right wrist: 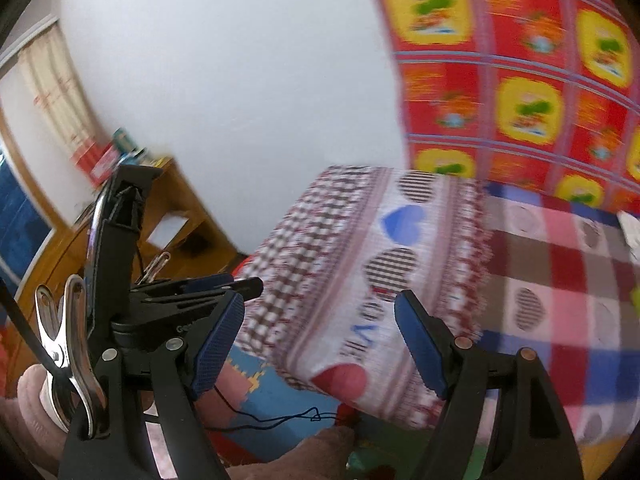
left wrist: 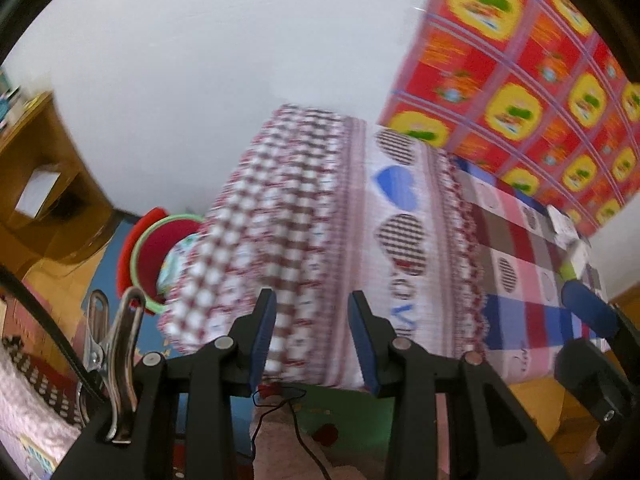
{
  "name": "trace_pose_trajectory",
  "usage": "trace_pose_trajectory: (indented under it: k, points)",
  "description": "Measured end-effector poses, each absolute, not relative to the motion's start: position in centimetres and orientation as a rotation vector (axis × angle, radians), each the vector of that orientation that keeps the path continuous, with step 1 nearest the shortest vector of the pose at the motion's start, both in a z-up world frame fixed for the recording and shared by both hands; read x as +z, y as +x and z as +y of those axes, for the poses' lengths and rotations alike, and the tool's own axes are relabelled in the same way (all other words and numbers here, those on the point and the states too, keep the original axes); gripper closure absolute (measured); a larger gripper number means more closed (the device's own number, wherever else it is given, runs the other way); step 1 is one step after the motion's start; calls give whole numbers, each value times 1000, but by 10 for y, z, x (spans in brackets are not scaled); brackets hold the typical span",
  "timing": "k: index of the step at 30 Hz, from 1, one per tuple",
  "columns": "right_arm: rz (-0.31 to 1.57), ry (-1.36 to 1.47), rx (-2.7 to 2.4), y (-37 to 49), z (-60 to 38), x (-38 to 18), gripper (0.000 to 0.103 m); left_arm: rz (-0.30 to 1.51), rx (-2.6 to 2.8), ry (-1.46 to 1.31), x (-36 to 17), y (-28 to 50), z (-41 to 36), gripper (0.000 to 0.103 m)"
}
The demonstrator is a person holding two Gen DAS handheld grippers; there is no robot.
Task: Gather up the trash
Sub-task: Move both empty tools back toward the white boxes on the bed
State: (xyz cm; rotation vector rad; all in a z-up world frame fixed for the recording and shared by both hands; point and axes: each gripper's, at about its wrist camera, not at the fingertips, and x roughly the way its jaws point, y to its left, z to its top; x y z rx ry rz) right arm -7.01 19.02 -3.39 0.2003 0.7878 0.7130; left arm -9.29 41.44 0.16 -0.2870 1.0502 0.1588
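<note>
My left gripper [left wrist: 312, 336] is open and empty, held in front of the hanging side of a checked table cloth [left wrist: 304, 216]. A red bin with a green rim [left wrist: 154, 258] stands on the floor to its left, partly hidden by the cloth. Small white bits of trash [left wrist: 570, 236] and a green piece [left wrist: 568, 270] lie on the table top at the far right. My right gripper [right wrist: 320, 340] is open and empty, near the table's corner [right wrist: 340, 376]. The left gripper [right wrist: 192, 292] shows at the left of the right wrist view; the right gripper's blue finger [left wrist: 588, 312] shows in the left wrist view.
A wooden shelf unit [left wrist: 36, 176] stands against the white wall at left. A red and yellow patterned sheet [left wrist: 532, 80] hangs behind the table. Coloured foam mats [right wrist: 264, 396] cover the floor, with a thin dark thread [right wrist: 276, 420] lying on them.
</note>
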Motion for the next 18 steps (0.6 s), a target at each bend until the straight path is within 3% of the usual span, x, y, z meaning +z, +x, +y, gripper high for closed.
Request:
trace_pose_trajectory:
  k: [18]
  points:
    - [821,401,314,-34,45,-64,24,1054,-235,-88,21,2,260,64]
